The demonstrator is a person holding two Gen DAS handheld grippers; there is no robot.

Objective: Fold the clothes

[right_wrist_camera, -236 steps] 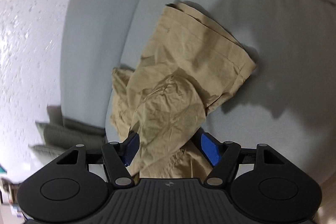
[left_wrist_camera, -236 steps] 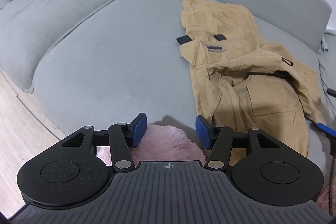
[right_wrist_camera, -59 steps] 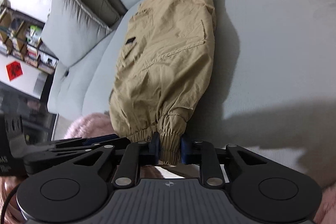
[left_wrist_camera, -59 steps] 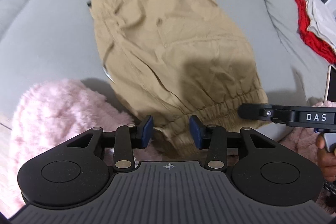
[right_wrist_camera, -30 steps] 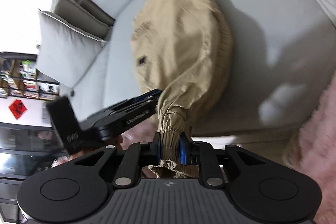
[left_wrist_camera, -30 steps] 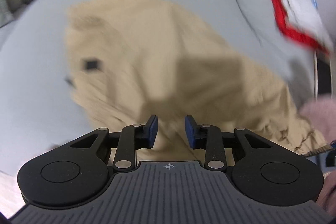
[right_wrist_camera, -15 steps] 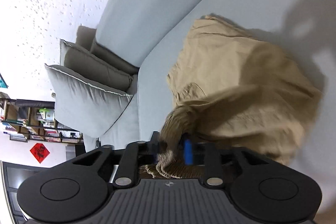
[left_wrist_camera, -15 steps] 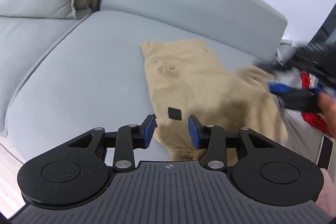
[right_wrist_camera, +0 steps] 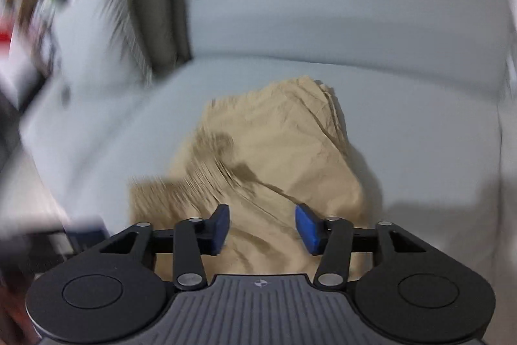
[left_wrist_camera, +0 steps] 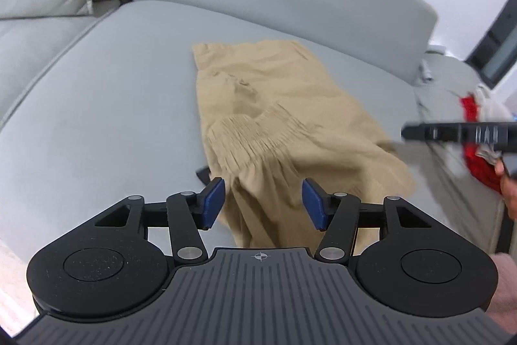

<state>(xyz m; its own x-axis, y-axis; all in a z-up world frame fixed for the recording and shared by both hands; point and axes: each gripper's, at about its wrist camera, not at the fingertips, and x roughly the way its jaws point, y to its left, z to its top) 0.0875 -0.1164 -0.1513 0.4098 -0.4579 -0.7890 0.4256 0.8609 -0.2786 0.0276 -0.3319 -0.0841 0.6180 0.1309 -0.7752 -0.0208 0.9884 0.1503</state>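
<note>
1. Step: judging by the layout, first fold of the pants (left_wrist_camera: 284,125) is down. The elastic cuff end lies on top, roughly mid-garment, near my left gripper (left_wrist_camera: 263,204).
2. Left gripper: jaws wide apart, holding nothing. Cloth sits between and below the pads, but there is no pinch on it.
3. Right gripper (right_wrist_camera: 261,228): same, spread wide and empty, hovering over the near edge of the pants. That view is motion-blurred, so contact with the cloth is unclear.
4. Location: pants lie on the grey sofa (left_wrist_camera: 97,105) seat, right of centre. The near end drapes toward the front edge, below my left gripper.
5. Orientation: long axis runs from the near seat edge away to the backrest. Far end is a straight hem-like edge close to the backrest; cuffs point back along that axis.
6. Next, my guess: re-grip the near folded edge with both grippers at the two corners, then carry it toward the far end for a second fold. Needs a level, even grip so layers don't skew.
7. Red clothes (left_wrist_camera: 471,115) sit off right, well apart.
</note>
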